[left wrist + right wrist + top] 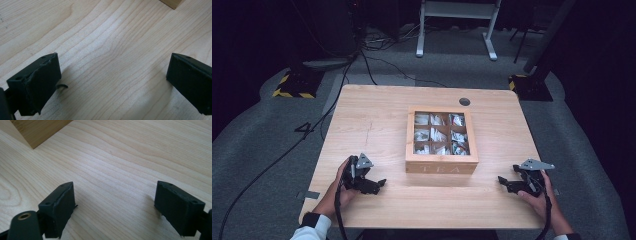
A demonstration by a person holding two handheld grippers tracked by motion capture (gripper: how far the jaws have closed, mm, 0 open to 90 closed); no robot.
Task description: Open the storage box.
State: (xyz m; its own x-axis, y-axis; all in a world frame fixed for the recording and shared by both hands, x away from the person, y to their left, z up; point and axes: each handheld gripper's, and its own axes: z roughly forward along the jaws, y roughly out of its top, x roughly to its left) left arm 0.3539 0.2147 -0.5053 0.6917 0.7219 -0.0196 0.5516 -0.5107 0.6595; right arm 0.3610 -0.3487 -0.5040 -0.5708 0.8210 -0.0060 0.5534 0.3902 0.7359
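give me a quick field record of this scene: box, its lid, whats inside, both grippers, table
box: wooden tea box, middle of the table, marked TEA on its front
lid: shut, with a nine-pane window
contents: tea bags seen through the panes
left hand-held gripper: open, holding nothing, resting on the table left of the box, apart from it
right hand-held gripper: open, holding nothing, right of the box, apart from it
table: light wood, round hole near the far edge

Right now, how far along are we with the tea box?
Nothing looks done yet: the tea box sits mid-table with its windowed lid down over the tea bags. The left gripper and right gripper rest open on the table either side, holding nothing. Reaching the box and everything after remains.
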